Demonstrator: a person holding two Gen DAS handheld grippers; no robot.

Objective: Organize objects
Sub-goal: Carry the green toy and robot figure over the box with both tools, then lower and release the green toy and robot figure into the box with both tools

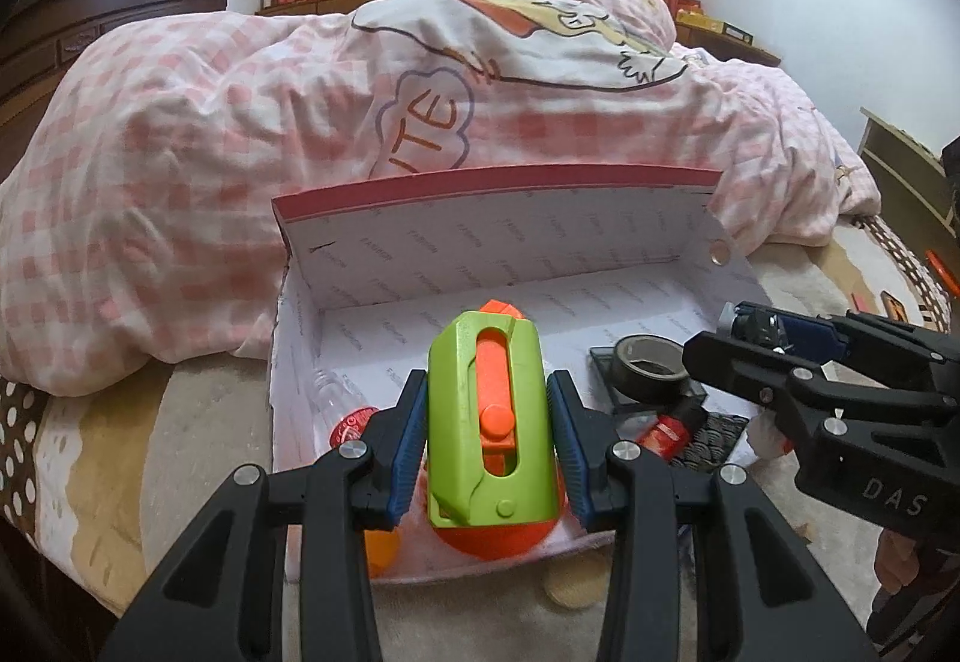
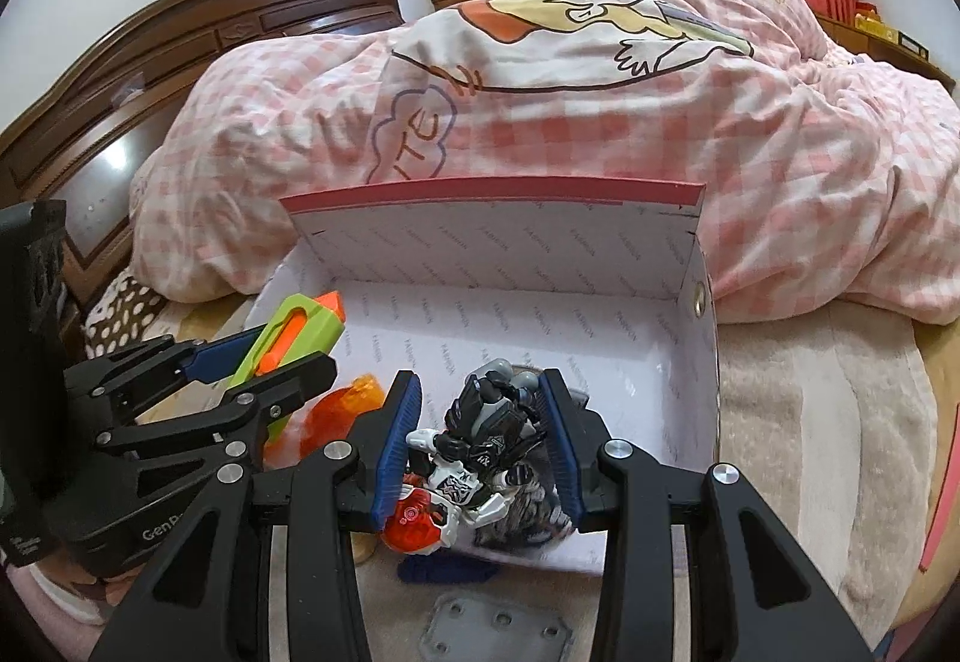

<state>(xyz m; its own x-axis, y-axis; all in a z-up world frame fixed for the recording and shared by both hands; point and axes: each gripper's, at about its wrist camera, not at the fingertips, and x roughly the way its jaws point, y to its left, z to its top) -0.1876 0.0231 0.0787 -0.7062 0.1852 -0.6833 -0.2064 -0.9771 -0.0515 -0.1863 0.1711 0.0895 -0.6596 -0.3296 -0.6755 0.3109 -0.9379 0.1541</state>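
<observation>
Both hands hang over the open box [image 1: 729,266] on the bed, and what matters is that each held thing is already above the box floor, so the coming move is, I judge, mostly a lowering and letting go. The left gripper [image 1: 489,437] is clenched on a green toy [image 1: 489,422], a smooth, blocky plastic shell with an orange slider in a slot and an orange tip; its long axis runs straight ahead along the fingers, tip toward the far wall, over the left half of the box. The right gripper [image 2: 480,449] is clenched on a robot figure [image 2: 480,443], black, grey and white, knobbly and jointed, with a clear orange piece at its near end; it sits askew between the ribbed blue pads [image 2: 396,440], over the right half. Beneath lie a tape roll [image 1: 651,368], a red-capped bottle [image 1: 351,425] and other bits, so free floor is mostly toward the back. The box is thin printed cardboard, its red-edged lid standing against the soft pink checked quilt [image 1: 180,152].
</observation>
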